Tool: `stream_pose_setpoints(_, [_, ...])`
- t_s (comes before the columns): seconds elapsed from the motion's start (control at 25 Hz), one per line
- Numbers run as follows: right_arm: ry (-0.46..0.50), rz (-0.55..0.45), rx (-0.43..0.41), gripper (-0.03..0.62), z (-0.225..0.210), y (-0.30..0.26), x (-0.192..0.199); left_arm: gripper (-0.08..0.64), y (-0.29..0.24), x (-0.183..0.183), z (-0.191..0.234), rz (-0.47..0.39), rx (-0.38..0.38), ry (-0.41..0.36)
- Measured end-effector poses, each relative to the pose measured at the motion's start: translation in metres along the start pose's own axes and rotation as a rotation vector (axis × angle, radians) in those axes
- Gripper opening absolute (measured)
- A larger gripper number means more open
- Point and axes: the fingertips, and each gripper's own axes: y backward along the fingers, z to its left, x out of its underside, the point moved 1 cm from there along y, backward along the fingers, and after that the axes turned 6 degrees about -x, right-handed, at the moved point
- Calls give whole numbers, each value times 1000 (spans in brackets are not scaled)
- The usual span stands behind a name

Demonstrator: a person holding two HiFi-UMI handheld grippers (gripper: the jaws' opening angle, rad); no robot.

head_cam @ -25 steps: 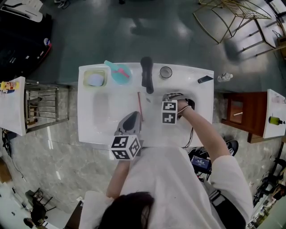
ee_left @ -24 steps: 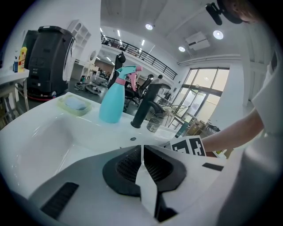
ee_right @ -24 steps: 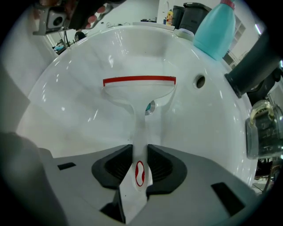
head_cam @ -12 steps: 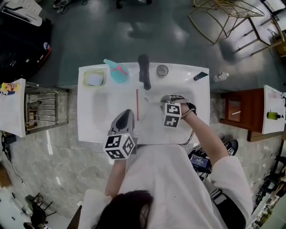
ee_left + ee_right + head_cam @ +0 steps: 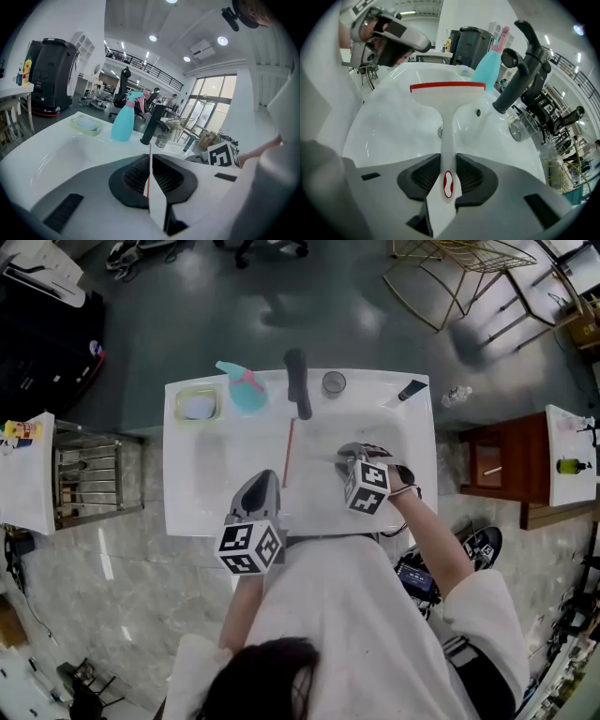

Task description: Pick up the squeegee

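The squeegee is white with a red blade (image 5: 287,452). Its handle runs right into my right gripper (image 5: 349,457), which is shut on it above the white basin (image 5: 216,474). In the right gripper view the handle (image 5: 445,140) sits clamped between the dark pads and the blade (image 5: 447,86) hangs level over the bowl. My left gripper (image 5: 261,479) is at the basin's near rim, jaws together, holding nothing. In the left gripper view the blade's end (image 5: 150,150) lines up edge-on just past the shut left gripper (image 5: 150,176).
A black faucet (image 5: 298,382) stands at the basin's back. Next to it are a teal spray bottle (image 5: 246,390), a soap dish (image 5: 198,405), a small glass (image 5: 333,382) and a dark object (image 5: 411,390). A metal rack (image 5: 89,470) stands to the left.
My right gripper has risen and rolled with the squeegee, lifting the blade off the basin. The left gripper shifted slightly and stays shut.
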Motion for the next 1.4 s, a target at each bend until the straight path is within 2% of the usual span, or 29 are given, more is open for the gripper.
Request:
stream_pose_setpoints(0.16, [-73,-60,40,121,6,13,-7,40,6,-2,-1,-13,14,-5])
stream_pose_setpoints(0.4, [-120,-122,85,121,22,30,-17,40,20,-1,2,-32,30,-6])
stream_pose_setpoints(0.6, [-187,-183,128,121,32,42,-22,40,33,-2,5,-38,26,39])
stream_pose_setpoints(1.16, [-424,-456,317,121,30,100,-45,40,55,-36,-16,-174,97,28])
stream_pose_setpoints(1.4, [-464,-539,398,121,23,127,-54,40,60,-43,-31,-202,122,9])
